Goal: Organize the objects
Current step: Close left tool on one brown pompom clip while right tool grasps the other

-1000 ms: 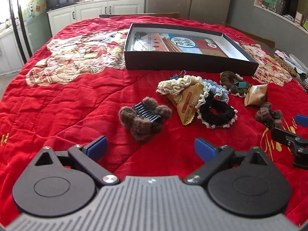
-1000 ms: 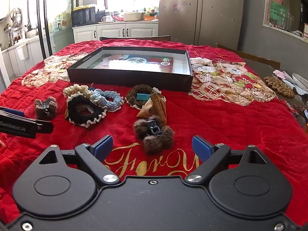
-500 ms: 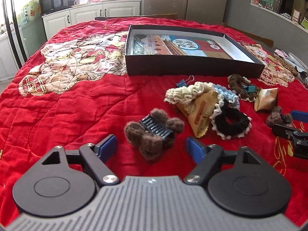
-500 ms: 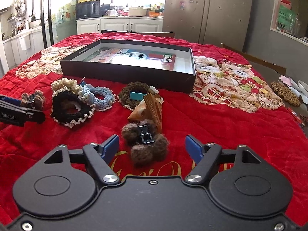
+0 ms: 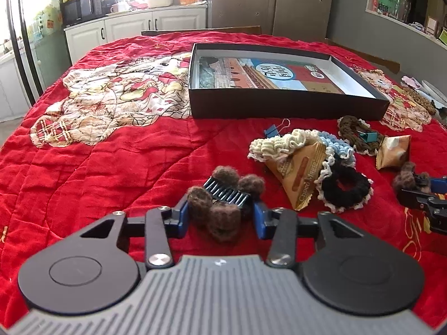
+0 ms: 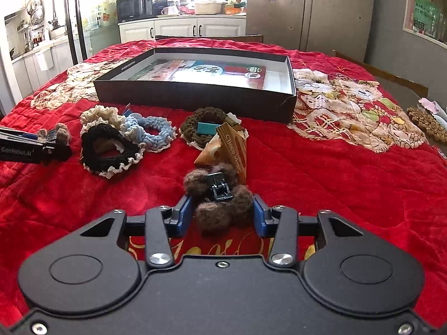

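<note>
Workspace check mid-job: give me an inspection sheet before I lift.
Surface: red quilt, wrinkled.
Job's things: black box open; cream scrunchie, black scrunchie, blue scrunchie, brown scrunchie, two snack packets, binder clip.
Clutter: nothing seen.
Grippers: left gripper and right gripper, jaws just closing, each on a fuzzy hair claw.
Cables: nothing seen.
Surroundings: kitchen cabinets, refrigerator.

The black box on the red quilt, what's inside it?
Inside the black box lies a printed picture sheet, flat on the bottom, with a bare white strip beside it. Whatever lies beneath the sheet is hidden.
</note>
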`<state>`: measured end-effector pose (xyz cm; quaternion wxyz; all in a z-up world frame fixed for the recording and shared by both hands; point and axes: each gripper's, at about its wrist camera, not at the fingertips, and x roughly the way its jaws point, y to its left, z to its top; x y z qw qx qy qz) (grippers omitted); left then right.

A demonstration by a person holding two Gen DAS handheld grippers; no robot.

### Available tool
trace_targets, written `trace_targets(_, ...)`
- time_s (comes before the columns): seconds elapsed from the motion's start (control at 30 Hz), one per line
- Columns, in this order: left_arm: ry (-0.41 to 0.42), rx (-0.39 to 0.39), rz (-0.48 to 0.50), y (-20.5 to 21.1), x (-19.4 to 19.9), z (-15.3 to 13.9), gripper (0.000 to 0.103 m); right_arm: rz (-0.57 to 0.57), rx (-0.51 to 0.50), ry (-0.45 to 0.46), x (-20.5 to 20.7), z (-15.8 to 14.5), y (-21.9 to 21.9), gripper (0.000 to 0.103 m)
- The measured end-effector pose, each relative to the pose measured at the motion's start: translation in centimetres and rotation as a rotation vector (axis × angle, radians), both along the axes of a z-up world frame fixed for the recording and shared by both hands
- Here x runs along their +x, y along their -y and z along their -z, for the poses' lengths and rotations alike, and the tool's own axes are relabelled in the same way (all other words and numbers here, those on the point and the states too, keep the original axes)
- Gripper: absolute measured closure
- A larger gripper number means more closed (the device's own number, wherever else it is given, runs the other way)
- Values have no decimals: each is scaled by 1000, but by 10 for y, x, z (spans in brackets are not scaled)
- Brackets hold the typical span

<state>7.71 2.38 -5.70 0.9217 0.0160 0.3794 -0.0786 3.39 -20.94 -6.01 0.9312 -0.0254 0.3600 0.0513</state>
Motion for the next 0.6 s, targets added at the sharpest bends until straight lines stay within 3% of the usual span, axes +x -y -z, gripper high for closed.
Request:
trace_targets(0.3,-15,-42,23,-2,2,-8,57,-28,11,1,-2,-10,0,65)
trace_targets(0.6,51,-39,68,6,6,-36,57,-57,-3,65,1,-41,-1,65)
